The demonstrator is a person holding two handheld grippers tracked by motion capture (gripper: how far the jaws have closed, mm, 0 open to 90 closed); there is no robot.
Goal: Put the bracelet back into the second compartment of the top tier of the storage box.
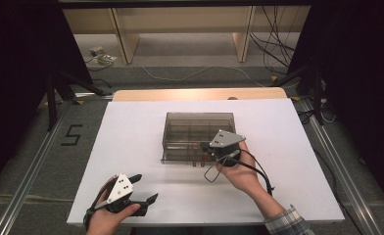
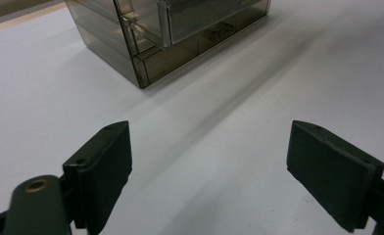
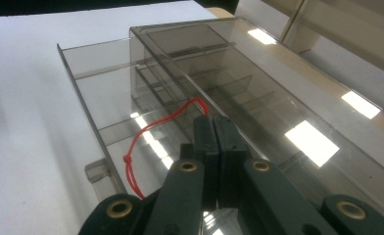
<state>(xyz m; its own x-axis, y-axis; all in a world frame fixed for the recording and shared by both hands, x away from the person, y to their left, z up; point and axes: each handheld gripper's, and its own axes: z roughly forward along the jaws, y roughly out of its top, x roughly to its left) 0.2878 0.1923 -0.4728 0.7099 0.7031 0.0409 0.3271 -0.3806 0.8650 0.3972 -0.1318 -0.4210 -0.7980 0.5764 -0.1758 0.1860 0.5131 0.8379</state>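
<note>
A smoky transparent drawer box stands mid-table, with its lower drawer pulled out toward me. A thin red cord with a knot loops down into that drawer. One end of the cord runs up into the tips of my right gripper, which is shut on it just above the drawer. In the high view the right gripper sits at the box's front right. My left gripper rests low near the table's front left, jaws wide open and empty, facing the box's corner.
The white board covers the table, and a strip of wooden edge shows at the back. Cables and wooden furniture legs lie on the floor beyond. Metal rails run along both sides.
</note>
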